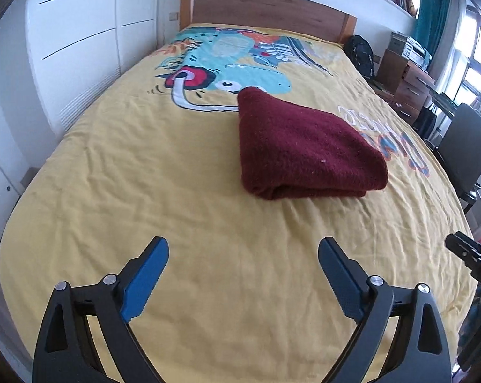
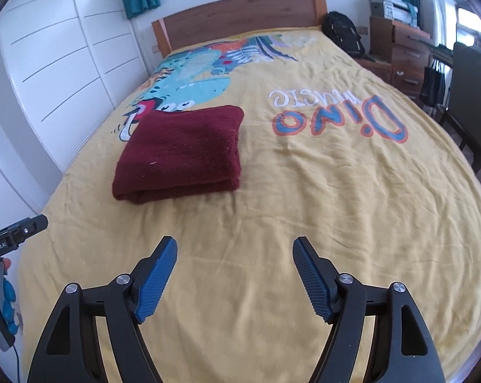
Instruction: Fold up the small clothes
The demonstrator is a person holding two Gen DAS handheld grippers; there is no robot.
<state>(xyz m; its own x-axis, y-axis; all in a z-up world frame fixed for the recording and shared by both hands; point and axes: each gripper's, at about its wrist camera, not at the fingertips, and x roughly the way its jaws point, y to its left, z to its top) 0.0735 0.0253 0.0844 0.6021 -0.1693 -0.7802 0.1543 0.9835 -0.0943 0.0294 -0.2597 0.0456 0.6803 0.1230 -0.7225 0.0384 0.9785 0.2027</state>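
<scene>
Nearest to us, both claws hang over bare yellow bedspread (image 1: 183, 191): our left gripper (image 1: 243, 249) spread wide with nothing between its blue pads (image 1: 144, 282), our right gripper (image 2: 234, 249) likewise well parted and empty. No earlier view lets us speak of how they got there.

We judge the fold as done: the maroon garment (image 1: 304, 150) lies as a compact, layered rectangle on the bedspread, its doubled edge facing us. To finish well, we should keep both claws clear of it, so no pad snags the knit and drags a layer open; a light press on top would only be worth it if a corner springs up.

From our left gripper the maroon garment sits ahead and somewhat right, well apart. From our right gripper it sits ahead and left, overlapping the dinosaur print (image 2: 189, 89), beside the "Dino" lettering (image 2: 339, 115).
</scene>
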